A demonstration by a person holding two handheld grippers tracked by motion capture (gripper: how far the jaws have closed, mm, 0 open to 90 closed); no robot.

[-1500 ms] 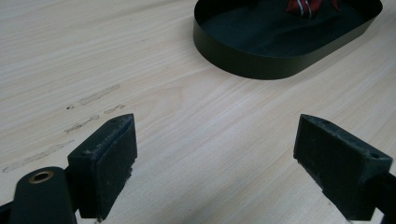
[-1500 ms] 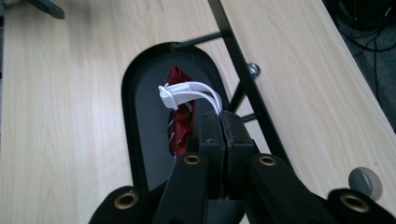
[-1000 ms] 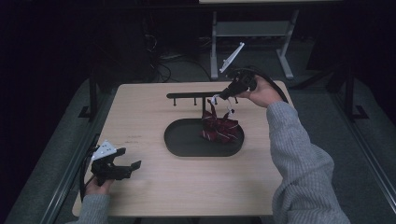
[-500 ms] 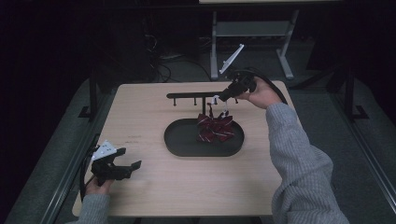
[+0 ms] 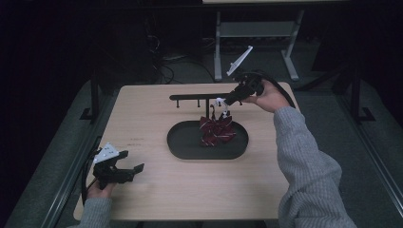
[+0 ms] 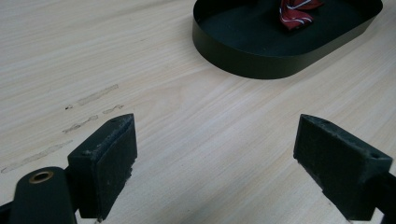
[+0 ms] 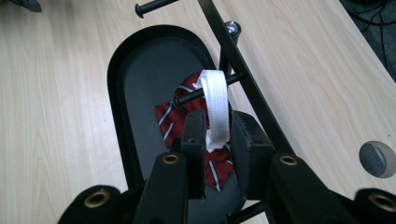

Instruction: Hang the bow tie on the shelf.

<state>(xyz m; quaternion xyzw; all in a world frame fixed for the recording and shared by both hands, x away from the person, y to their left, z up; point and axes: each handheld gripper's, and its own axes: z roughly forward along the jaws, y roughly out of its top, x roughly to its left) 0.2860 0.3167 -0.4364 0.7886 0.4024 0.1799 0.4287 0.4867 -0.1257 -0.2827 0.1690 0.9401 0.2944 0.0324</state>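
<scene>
There is one black oval tray [image 5: 180,147] at the middle of one wooden table [image 5: 157,114]. One red striped bow tie [image 5: 216,132] lies in the tray, with one white strap [image 7: 217,107] looped over a peg of one black rack [image 5: 199,97] just behind the tray. Two grippers: one right gripper [image 5: 223,102] at the rack, one left gripper [image 5: 135,170] well in front of the tray.

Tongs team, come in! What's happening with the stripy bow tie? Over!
Right tongs just easing open, white strap between the pads, looped on rack peg. Red bow tie hanging over tray. Left tongs open, idle. Nothing blocking.
</scene>
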